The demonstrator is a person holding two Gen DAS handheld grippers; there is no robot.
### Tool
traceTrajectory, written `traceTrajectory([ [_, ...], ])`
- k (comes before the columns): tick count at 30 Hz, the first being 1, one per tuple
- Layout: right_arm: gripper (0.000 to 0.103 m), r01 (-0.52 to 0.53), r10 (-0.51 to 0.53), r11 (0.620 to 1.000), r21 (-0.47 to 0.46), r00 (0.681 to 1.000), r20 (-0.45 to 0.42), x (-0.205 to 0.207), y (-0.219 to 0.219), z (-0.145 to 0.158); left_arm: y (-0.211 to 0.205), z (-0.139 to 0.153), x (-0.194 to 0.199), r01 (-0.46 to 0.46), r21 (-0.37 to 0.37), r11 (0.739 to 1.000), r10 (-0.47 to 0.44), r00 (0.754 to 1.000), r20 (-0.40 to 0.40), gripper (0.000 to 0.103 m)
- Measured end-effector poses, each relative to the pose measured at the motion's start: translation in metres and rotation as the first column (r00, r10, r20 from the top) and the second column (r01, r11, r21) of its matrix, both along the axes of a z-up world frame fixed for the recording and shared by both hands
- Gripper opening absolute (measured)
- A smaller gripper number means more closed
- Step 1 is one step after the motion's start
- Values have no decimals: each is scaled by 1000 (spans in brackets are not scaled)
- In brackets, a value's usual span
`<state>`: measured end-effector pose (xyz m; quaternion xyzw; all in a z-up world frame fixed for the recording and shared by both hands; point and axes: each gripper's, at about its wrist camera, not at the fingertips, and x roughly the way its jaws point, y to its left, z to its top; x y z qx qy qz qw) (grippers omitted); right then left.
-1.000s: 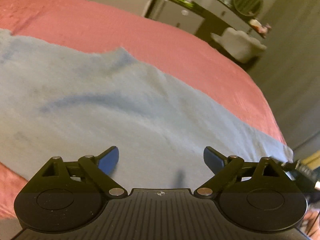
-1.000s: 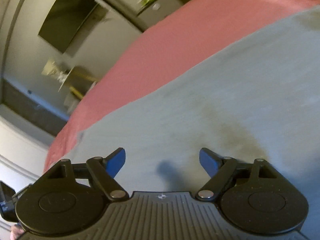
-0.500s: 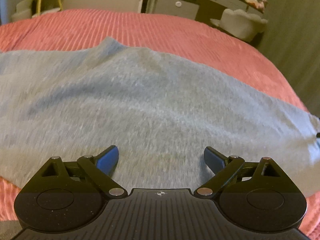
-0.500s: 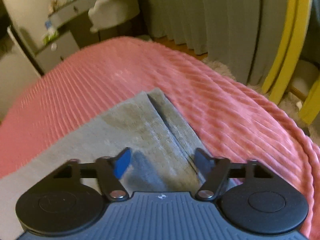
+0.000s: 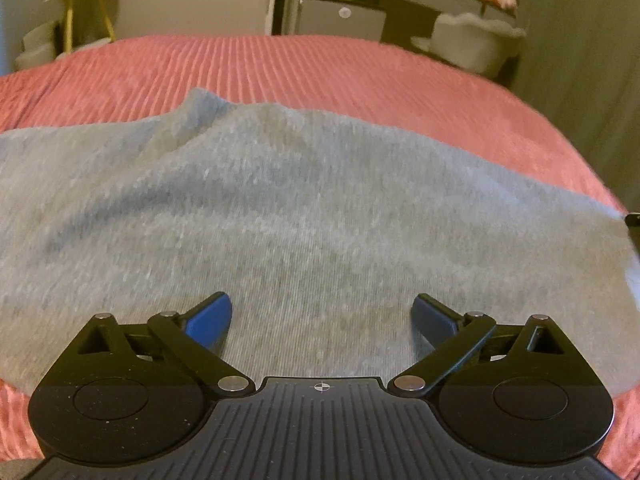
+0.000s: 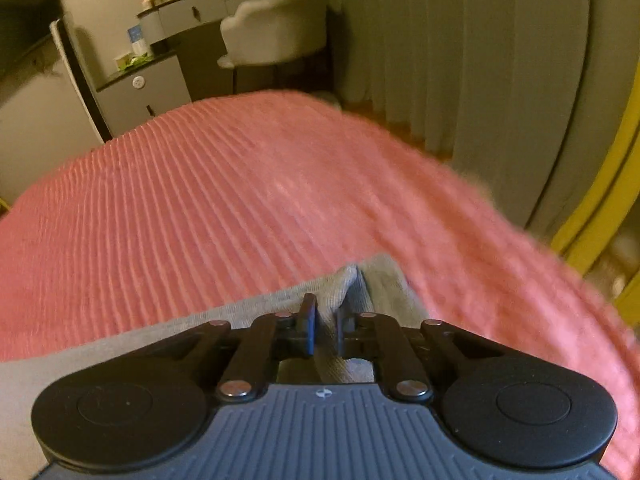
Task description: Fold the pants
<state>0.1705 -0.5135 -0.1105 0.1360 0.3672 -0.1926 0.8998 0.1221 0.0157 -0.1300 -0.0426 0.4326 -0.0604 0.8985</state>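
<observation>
The grey pants lie spread across the pink ribbed bedspread, with a raised corner at the far left. My left gripper is open and empty, hovering low over the near part of the cloth. In the right wrist view my right gripper is shut on a pinched-up fold at the end of the pants, near the bed's right side. The fabric bunches up between the fingers.
The bedspread drops off toward grey curtains and a yellow frame on the right. A dresser, a white chair and a small yellow-legged table stand beyond the bed.
My right gripper swung to the end of the pants and shut on a fold of cloth there. My left gripper turned toward level, staying open over the pants.
</observation>
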Motion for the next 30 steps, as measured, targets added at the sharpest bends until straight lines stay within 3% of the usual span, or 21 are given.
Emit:
traceTrajectory([
  [4, 0, 180, -165, 978, -109, 977, 133, -2, -9, 19, -3, 15, -10, 10, 20, 1000, -13, 992, 128, 100],
  [5, 2, 208, -198, 977, -49, 968, 155, -5, -20, 19, -7, 16, -11, 20, 51, 999, -27, 989, 146, 100],
  [7, 9, 253, -263, 963, 93, 959, 109, -10, -38, 12, -11, 13, -10, 28, 113, 993, -43, 991, 131, 100],
  [8, 10, 273, -281, 959, 82, 953, 115, -20, -36, 14, -11, 11, -8, 29, 121, 992, -42, 993, 111, 100],
  [9, 12, 256, -263, 965, 62, 955, 136, -32, -29, 20, -9, 11, -7, 28, 109, 994, -39, 995, 97, 100],
  [12, 40, 147, -163, 983, 108, 974, 156, -82, 5, 27, -4, 8, -2, 22, 64, 998, -25, 998, 58, 100],
  [15, 45, 11, -54, 971, 241, 983, 173, -132, 37, 21, -4, -2, 5, 3, 59, 998, -3, 1000, -3, 100],
  [17, 47, 16, -53, 952, 307, 992, 115, -156, 44, 9, -6, -1, 2, 13, 79, 997, -14, 1000, 14, 100],
  [18, 48, 62, -87, 959, 276, 993, 80, -164, 41, 3, -7, 0, 0, 20, 86, 996, -22, 1000, 20, 100],
  [19, 42, 110, -123, 971, 214, 991, 50, -170, 35, -3, -8, 2, -2, 24, 92, 996, -27, 999, 24, 100],
  [21, 10, 190, -197, 967, 172, 980, 26, -179, 18, -9, -7, 5, -5, 19, 97, 995, -22, 999, 30, 100],
  [23, 17, 323, -347, 912, 254, 936, 56, -195, 4, 2, -5, 8, -8, 5, 89, 996, -8, 999, 34, 100],
  [25, 51, 384, -426, 878, 284, 899, 101, -211, 3, 15, -2, 10, -9, -3, 70, 998, 1, 1000, 31, 100],
  [28, 53, 320, -406, 831, 455, 908, 102, -220, 1, 7, -3, 11, -10, -5, 70, 998, 2, 999, 34, 100],
  [30, 53, 333, -399, 831, 446, 915, 61, -220, 4, 1, -5, 10, -9, -1, 84, 996, -2, 1000, 31, 100],
])
